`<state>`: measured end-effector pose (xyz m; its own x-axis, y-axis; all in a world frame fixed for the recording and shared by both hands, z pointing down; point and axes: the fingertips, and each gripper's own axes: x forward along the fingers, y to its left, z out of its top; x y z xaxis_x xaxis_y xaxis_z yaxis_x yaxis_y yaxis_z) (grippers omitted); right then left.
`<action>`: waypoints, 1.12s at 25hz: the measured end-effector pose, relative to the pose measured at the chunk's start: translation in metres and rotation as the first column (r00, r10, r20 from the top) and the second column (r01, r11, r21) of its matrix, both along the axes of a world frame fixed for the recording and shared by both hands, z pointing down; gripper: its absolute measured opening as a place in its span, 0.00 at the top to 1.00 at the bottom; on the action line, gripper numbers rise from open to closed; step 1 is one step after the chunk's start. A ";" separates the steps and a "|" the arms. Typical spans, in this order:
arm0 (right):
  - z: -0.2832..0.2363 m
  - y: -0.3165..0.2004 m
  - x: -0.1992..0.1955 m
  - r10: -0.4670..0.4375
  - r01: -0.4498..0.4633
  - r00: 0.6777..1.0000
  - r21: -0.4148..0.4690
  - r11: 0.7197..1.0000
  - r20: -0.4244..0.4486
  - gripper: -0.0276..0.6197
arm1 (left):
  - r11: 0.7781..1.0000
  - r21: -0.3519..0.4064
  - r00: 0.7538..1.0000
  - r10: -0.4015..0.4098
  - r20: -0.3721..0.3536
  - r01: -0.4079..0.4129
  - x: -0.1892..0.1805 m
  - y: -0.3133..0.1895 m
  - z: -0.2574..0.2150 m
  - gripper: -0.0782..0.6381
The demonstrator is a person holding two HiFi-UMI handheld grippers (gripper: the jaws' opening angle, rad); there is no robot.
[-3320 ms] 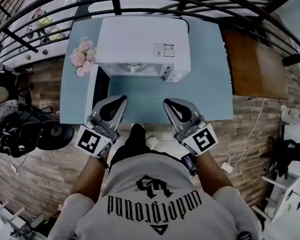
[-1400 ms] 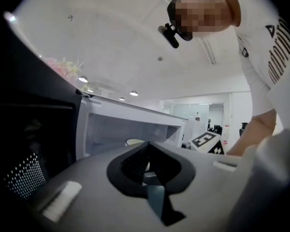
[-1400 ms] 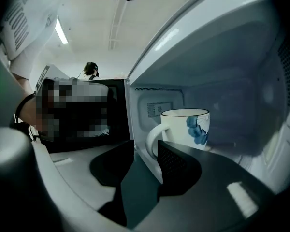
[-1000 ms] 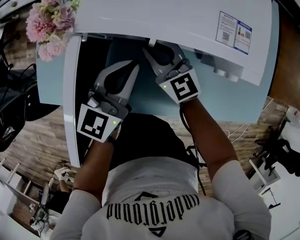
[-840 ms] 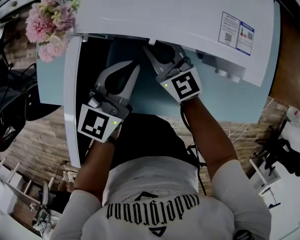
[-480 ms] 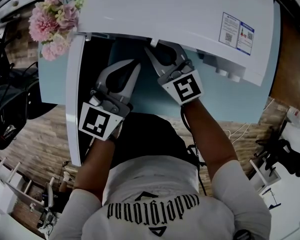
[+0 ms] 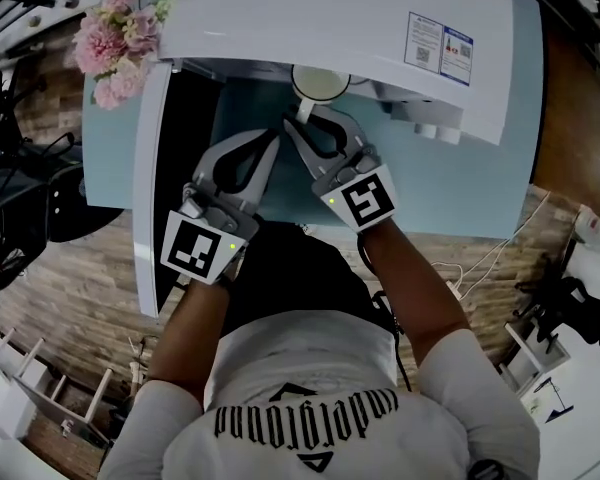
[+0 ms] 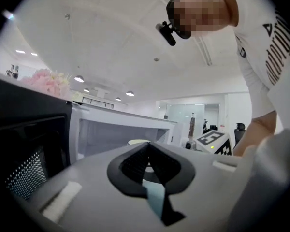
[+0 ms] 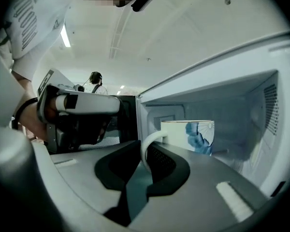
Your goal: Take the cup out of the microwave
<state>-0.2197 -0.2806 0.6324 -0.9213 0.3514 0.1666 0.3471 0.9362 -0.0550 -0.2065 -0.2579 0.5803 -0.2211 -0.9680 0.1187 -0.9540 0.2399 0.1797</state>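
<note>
A white cup (image 7: 320, 83) with a blue flower print (image 9: 191, 134) shows at the mouth of the white microwave (image 7: 330, 18). My right gripper (image 7: 298, 128) is shut on the cup's handle (image 9: 146, 144). Its jaws have just been closing with that handle between them. The cup hangs level in front of the cavity (image 9: 241, 110). My left gripper (image 7: 270, 140) is shut and holds nothing, just left of the right one. In the left gripper view only the cup's rim (image 8: 137, 142) shows beyond the left gripper (image 8: 147, 148).
The microwave door (image 7: 150, 168) stands open to the left, close beside my left gripper. Pink flowers (image 7: 115, 38) sit at the microwave's left corner. The light blue table (image 7: 460, 188) runs on to the right. Cables and dark gear lie on the brick floor.
The right gripper has drawn back out of the cavity with the cup, whose rim now shows below the microwave's top. The left gripper has shifted slightly with it.
</note>
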 end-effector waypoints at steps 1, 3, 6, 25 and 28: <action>-0.001 0.001 0.007 0.003 -0.003 1.000 -0.002 1.000 -0.004 0.89 | 1.000 -0.001 1.000 0.005 0.005 -0.005 0.005 0.001 -0.002 0.82; -0.004 0.004 0.021 0.008 -0.008 1.000 -0.001 1.000 -0.009 0.89 | 1.000 -0.005 1.000 0.016 0.014 -0.016 0.015 0.003 -0.006 0.82; -0.009 0.009 0.044 0.014 -0.014 1.000 -0.003 1.000 -0.010 0.89 | 1.000 -0.010 0.999 0.028 0.029 -0.027 0.030 0.008 -0.012 0.82; -0.146 0.034 0.180 0.054 -0.057 0.993 0.022 0.998 0.101 0.89 | 0.994 0.044 0.987 0.097 0.131 -0.103 0.116 0.037 -0.113 0.82; -0.175 0.029 0.194 0.074 -0.078 0.990 0.028 0.997 0.120 0.89 | 0.991 0.044 0.980 0.118 0.162 -0.126 0.128 0.038 -0.135 0.82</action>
